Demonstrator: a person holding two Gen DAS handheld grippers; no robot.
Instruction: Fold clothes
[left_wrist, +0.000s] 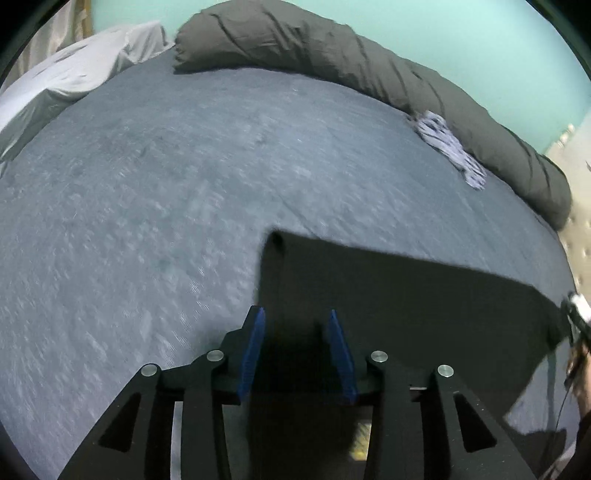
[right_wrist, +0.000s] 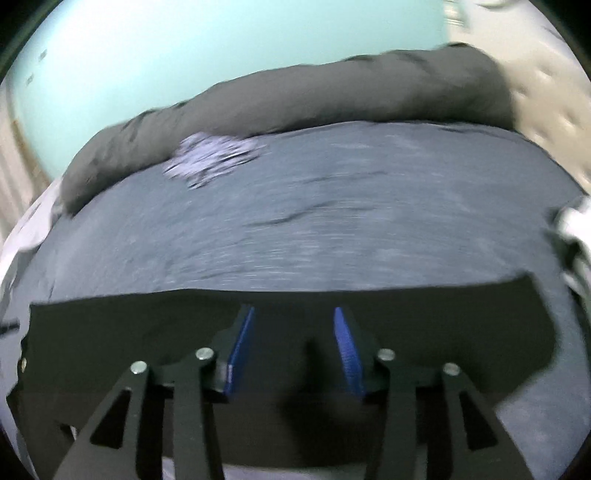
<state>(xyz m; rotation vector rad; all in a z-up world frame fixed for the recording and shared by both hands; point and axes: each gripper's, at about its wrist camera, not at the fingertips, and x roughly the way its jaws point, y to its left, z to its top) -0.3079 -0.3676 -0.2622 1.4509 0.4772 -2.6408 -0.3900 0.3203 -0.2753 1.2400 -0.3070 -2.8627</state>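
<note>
A black garment (left_wrist: 406, 288) lies flat on the grey-blue bed sheet (left_wrist: 147, 184), with a straight far edge and a squared corner. My left gripper (left_wrist: 296, 312) hovers over its left part, blue pads apart and nothing pinched between them. In the right wrist view the same black garment (right_wrist: 110, 332) spreads as a wide band across the bed sheet (right_wrist: 369, 221). My right gripper (right_wrist: 294, 309) stands open above its middle, the pads clear of the cloth. The view is motion-blurred.
A rolled dark grey duvet (left_wrist: 332, 55) (right_wrist: 332, 96) lines the far side of the bed below a turquoise wall. A blue-and-white patterned cloth (left_wrist: 450, 147) (right_wrist: 214, 157) lies beside it. A pale pillow (left_wrist: 55, 81) sits at the far left. A hand (left_wrist: 580, 369) shows at the right edge.
</note>
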